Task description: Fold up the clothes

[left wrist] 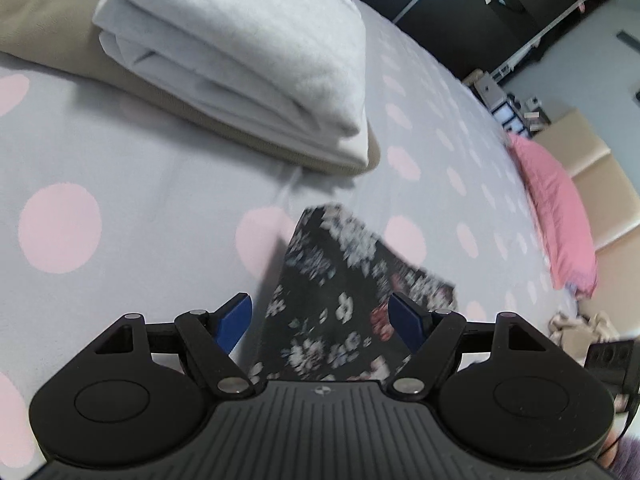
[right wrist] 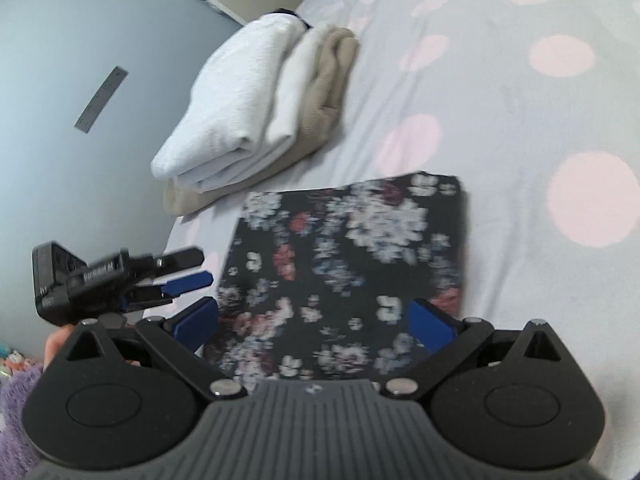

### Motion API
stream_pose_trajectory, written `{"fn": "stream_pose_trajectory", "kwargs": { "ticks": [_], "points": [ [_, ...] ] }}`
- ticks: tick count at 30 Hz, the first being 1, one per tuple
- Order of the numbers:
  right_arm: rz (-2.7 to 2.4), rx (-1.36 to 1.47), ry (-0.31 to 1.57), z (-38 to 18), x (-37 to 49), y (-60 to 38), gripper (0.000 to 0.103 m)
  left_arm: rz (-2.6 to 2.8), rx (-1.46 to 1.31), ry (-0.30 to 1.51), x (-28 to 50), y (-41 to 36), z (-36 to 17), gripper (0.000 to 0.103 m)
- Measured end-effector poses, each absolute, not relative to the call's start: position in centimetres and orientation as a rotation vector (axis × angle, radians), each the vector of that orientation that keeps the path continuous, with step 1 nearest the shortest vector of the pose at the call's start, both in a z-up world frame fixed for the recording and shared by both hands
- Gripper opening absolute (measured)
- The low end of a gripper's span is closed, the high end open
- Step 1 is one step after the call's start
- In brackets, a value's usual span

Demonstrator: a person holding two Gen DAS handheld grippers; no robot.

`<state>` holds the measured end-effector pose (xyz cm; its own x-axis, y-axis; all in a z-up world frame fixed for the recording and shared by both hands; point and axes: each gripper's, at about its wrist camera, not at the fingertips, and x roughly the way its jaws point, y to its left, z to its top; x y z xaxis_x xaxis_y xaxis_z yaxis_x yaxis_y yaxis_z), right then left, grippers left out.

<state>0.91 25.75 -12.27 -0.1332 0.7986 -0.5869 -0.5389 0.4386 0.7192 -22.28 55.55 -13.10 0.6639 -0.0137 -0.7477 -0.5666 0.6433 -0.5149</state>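
A folded dark floral garment [left wrist: 332, 280] [right wrist: 348, 248] lies as a flat rectangle on the grey bedsheet with pink dots [left wrist: 120, 160] [right wrist: 520, 100]. My left gripper [left wrist: 322, 320] is open at the garment's near edge, its blue pads either side of the cloth. My right gripper [right wrist: 314, 322] is open too, wide over another edge of the same garment. The left gripper [right wrist: 202, 268] also shows at the left of the right wrist view, beside the garment's corner. Neither gripper holds any cloth.
A stack of folded clothes sits just beyond the garment: a white piece [left wrist: 248, 48] [right wrist: 232, 100] on a beige one [left wrist: 40, 20] [right wrist: 328, 92]. A pink pillow [left wrist: 560, 216] lies at the bed's far right edge. A hand [right wrist: 56, 344] and purple fuzzy sleeve [right wrist: 16, 400] show low left.
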Motion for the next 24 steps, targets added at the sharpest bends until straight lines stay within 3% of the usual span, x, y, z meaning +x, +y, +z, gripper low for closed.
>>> {"fn": "stream_pose_trajectory", "kwargs": {
  "ticks": [7, 21, 24],
  "points": [
    [1.149, 0.421, 1.283, -16.0, 2.1, 24.9, 0.103, 0.328, -0.812, 0.847, -22.5, 55.4, -15.6, 0.075],
    [1.249, 0.442, 1.314, -18.2, 3.9, 23.8, 0.102, 0.187, -0.837, 0.811, -23.2, 56.2, -17.8, 0.075],
    [1.295, 0.467, 1.315, -18.7, 4.3, 24.2, 0.097, 0.158, -0.865, 0.793, -23.0, 56.7, -18.4, 0.074]
  ]
}}
